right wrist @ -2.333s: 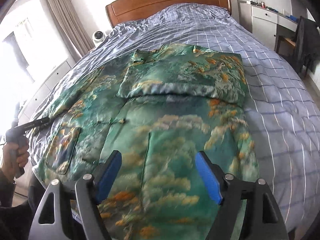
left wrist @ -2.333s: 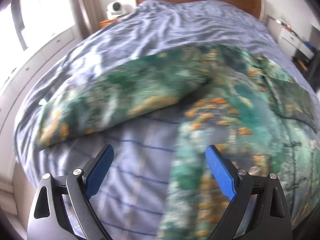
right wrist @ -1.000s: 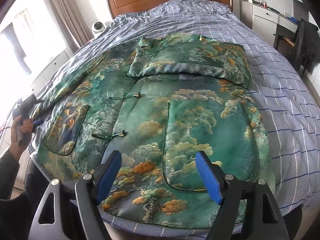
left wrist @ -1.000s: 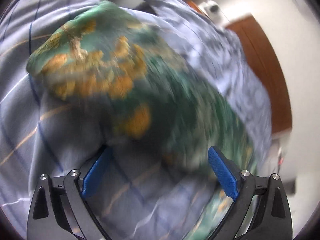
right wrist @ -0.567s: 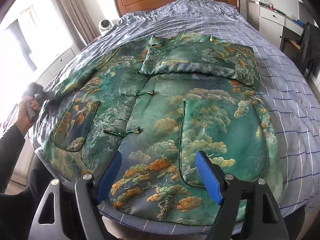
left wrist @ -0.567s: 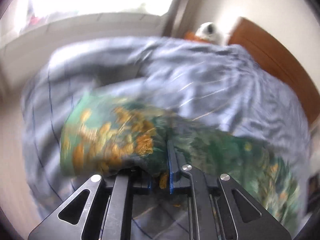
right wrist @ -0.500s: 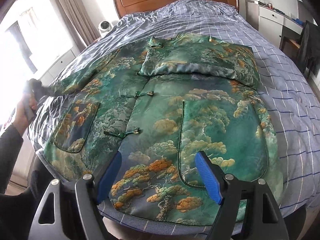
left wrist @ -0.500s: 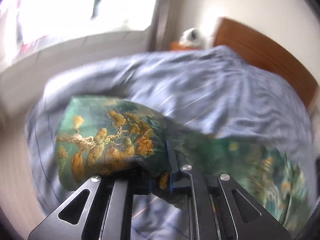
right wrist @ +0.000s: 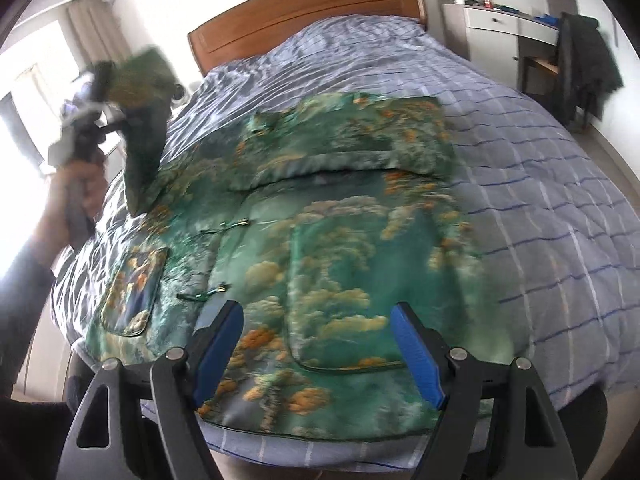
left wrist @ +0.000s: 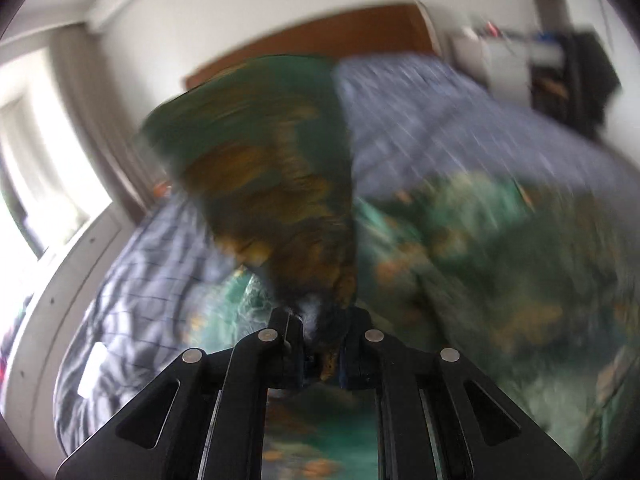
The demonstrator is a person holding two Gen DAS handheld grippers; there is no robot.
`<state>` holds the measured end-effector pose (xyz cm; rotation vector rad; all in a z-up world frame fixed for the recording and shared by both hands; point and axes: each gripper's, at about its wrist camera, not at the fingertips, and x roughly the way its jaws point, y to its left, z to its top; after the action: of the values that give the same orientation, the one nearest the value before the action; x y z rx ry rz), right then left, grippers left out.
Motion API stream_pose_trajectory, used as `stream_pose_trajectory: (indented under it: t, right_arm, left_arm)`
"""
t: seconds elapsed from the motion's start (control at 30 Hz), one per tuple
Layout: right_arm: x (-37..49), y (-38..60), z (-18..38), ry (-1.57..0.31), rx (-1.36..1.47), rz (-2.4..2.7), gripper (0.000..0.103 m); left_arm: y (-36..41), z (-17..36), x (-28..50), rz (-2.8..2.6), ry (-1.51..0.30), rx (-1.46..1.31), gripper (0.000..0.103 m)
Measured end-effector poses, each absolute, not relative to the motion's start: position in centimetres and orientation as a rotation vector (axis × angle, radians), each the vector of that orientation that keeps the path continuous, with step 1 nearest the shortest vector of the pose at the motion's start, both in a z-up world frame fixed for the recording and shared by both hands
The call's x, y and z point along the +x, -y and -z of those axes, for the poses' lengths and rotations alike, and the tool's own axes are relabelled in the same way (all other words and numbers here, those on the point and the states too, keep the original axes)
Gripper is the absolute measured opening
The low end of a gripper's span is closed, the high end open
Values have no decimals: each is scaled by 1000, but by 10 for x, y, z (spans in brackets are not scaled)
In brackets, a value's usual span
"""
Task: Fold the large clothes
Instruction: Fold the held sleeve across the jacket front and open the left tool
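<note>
The left tongs [left wrist: 320,354], clamped on the green brocade jacket's [right wrist: 340,248] sleeve [right wrist: 142,120], have now lifted it off the bed [right wrist: 540,168] for folding inward; the right tongs [right wrist: 316,354] hover wide open, holding nothing.

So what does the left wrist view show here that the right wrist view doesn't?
Only the left wrist view shows the grip up close: the left gripper shut on the sleeve, which rises blurred in front of the lens. Only the right wrist view shows the whole jacket spread flat with its other sleeve folded across the chest, the open right gripper hovering over the hem, and the hand lifting the sleeve. Both show the checked bedspread and the wooden headboard.
</note>
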<state>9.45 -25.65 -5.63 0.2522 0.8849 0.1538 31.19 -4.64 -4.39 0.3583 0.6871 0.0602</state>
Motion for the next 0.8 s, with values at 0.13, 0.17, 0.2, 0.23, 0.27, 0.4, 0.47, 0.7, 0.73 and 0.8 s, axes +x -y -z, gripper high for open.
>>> stream_pose_trajectory:
  t: [0.13,0.17,0.2,0.23,0.27,0.4,0.47,0.7,0.73,0.8]
  right_arm:
    - [92,275,61,-889,272,-109,78]
    - [92,278,63,-892,278,-102,78]
    - [93,282,65,-898,282,-93,78]
    - [94,283,66,-901,283,-90,78]
    - [97,284,67,-906,280,-89,78]
    - [112,279,64,-914,245,-107,78]
    - [126,273,61,-918,249,-137,78]
    - [236,240,62,-963,441,-352,78]
    - [256,233,65,-975,475,-380,78]
    - [301,213,77,-1012,559,-428,78]
  left_arm:
    - [87,95,301,-14,-793,466,22]
    - [92,102,296,-4,-810,473,29]
    - [95,107,293,10,-826,474,35]
    - [96,112,289,24,-842,475,51]
    - [97,116,285,37,-851,479,63]
    - [94,116,262,80,-829,499,83]
    - [86,114,249,109,-838,488,83]
    - [32,107,228,104,-890,361,84]
    - [21,105,227,89,-899,335,84]
    - [0,99,225,51,-902,294,84]
